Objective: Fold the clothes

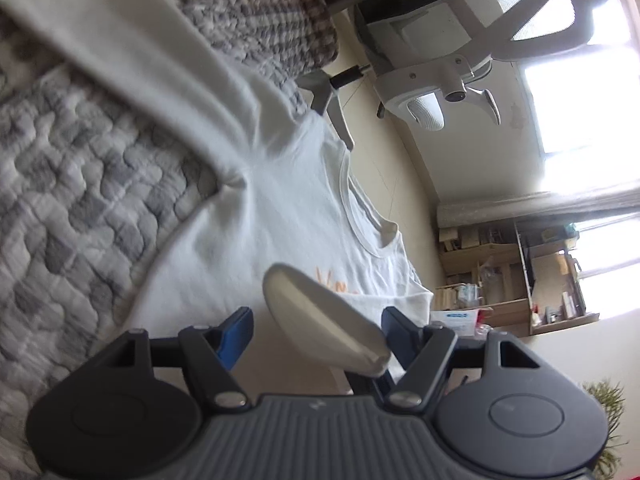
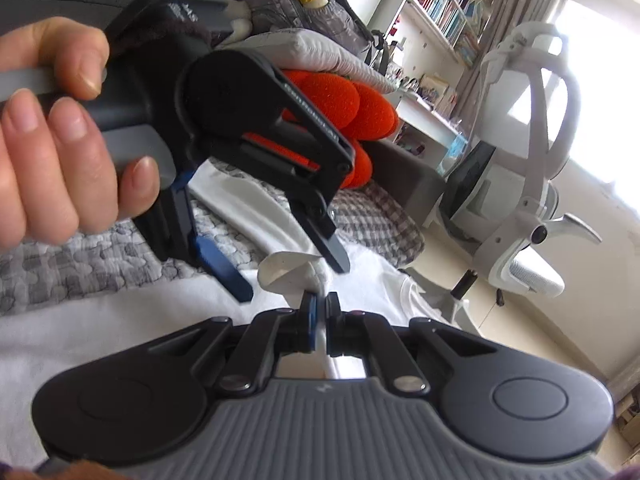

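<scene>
Pinching white shirt [image 2: 280,276] — right jaws closed

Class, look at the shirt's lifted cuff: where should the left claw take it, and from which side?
Probably the folded free end of the cuff, with the left claw coming straight on along its own fingers. That end stands up off the shirt as a thin loop and sits between the open fingers, while the right claw pinches the same fabric.
</scene>
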`<action>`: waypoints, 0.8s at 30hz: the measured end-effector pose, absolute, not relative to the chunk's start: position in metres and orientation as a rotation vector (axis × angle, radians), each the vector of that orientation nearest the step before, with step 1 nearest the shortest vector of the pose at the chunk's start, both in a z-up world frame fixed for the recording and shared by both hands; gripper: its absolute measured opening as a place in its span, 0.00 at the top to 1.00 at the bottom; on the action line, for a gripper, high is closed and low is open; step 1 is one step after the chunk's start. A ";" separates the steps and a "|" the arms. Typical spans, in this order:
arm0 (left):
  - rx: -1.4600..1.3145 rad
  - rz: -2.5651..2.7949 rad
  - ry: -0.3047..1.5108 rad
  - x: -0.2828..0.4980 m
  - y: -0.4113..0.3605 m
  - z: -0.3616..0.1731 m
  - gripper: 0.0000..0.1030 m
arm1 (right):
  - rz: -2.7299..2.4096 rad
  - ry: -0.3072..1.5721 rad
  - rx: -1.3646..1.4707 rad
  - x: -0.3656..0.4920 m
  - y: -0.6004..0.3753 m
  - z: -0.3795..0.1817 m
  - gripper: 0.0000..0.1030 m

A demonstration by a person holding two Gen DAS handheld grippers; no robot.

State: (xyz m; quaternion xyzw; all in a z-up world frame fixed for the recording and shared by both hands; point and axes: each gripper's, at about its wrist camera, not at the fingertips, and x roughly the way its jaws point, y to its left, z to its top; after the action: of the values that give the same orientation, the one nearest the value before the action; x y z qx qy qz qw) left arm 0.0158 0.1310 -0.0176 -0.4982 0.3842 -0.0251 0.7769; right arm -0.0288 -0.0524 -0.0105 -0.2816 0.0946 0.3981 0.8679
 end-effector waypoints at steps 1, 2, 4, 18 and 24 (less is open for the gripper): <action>-1.078 -0.055 0.828 0.016 0.130 -0.017 0.30 | 0.842 0.193 -0.591 -0.030 -0.052 -0.011 0.97; -1.067 -0.052 0.825 0.016 0.129 -0.017 0.30 | 0.854 0.186 -0.596 -0.033 -0.051 -0.011 0.97; -1.051 -0.044 0.818 0.017 0.127 -0.017 0.30 | 0.866 0.176 -0.620 -0.036 -0.049 -0.014 0.97; -0.794 0.001 0.732 0.018 0.120 0.003 0.96 | 0.908 0.171 -0.647 -0.034 -0.064 -0.013 0.89; -0.696 0.023 0.640 0.027 0.127 0.020 0.96 | 0.582 0.320 -0.493 0.035 -0.135 0.008 0.59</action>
State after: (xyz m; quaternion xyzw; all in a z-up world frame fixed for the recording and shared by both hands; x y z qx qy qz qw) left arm 0.0267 0.1271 0.0198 -0.3352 0.3081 0.0112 0.8903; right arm 0.0352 -0.1350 0.0076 -0.2395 0.1554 0.2827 0.9157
